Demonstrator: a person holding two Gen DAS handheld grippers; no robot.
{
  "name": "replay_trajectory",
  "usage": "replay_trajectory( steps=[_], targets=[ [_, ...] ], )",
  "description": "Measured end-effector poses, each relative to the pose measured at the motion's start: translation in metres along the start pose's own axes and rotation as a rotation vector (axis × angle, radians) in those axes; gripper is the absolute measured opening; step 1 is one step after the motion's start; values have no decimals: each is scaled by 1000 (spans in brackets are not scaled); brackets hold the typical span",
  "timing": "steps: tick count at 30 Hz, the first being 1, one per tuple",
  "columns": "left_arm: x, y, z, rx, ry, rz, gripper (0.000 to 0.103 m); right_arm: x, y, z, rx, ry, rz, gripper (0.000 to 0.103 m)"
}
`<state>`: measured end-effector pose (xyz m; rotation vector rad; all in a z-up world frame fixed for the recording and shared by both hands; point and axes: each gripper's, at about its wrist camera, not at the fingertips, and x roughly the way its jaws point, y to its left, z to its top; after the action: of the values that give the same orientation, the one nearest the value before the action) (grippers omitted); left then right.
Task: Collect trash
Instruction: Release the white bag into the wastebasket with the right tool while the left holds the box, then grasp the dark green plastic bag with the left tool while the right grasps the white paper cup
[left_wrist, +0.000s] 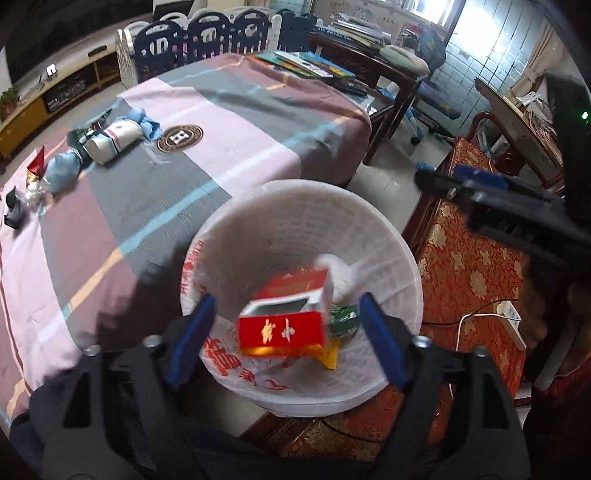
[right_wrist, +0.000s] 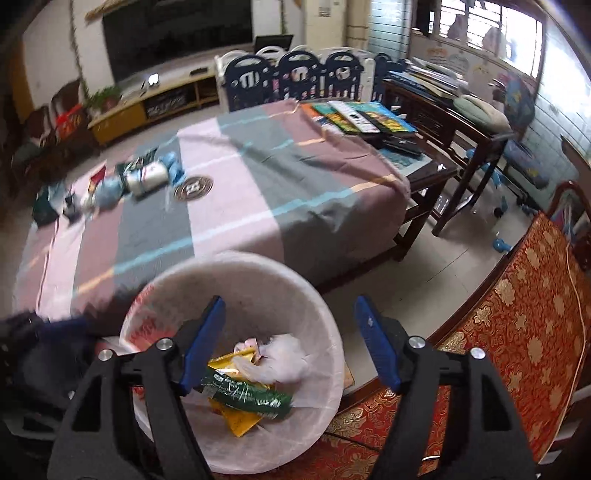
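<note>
While red box (left_wrist: 282, 321) blurs between spread fingers of left gripper (left_wrist: 286, 338), over bin (left_wrist: 221, 229) holding wrappers (right_wrist: 245, 395), with right gripper (right_wrist: 291, 345) likewise apart and empty: could clip rim and bounce out; more trash (left_wrist: 107, 142) left on table (left_wrist: 236, 110).

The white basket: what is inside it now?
Inside the white basket: a red box, green wrapper, yellow packet and white tissue. Anything beneath them is covered.
</note>
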<state>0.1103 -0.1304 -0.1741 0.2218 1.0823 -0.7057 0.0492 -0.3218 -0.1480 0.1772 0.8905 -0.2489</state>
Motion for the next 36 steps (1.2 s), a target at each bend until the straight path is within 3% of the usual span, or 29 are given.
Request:
replay_trajectory(
  steps=[5, 9, 14, 17, 22, 29, 32, 34, 35, 36],
  targets=[
    [-4, 27, 2, -89, -23, 0, 93, 5, -7, 2, 72, 1, 26, 75],
    [-12, 95, 2, -282, -91, 246, 93, 18, 5, 3, 88, 29, 65, 75],
    [-28, 206, 4, -533, -151, 448, 92, 35, 24, 5, 58, 53, 93, 75],
    [-36, 272, 17, -630, -180, 546, 92, 48, 33, 8, 55, 70, 103, 75],
    [-20, 357, 60, -605, -169, 648, 92, 72, 48, 13, 57, 120, 124, 75],
    [41, 426, 98, -574, -68, 631, 93, 103, 64, 24, 56, 179, 128, 75],
    [52, 430, 94, -546, -50, 692, 49, 111, 84, 39, 36, 178, 158, 75],
    [44, 425, 84, -548, -99, 687, 44, 113, 99, 54, 10, 155, 184, 75],
    [38, 421, 77, -558, -115, 683, 33, 116, 111, 64, -4, 135, 211, 75],
    [31, 417, 69, -574, -126, 675, 33, 121, 121, 74, -9, 115, 244, 75]
  ],
)
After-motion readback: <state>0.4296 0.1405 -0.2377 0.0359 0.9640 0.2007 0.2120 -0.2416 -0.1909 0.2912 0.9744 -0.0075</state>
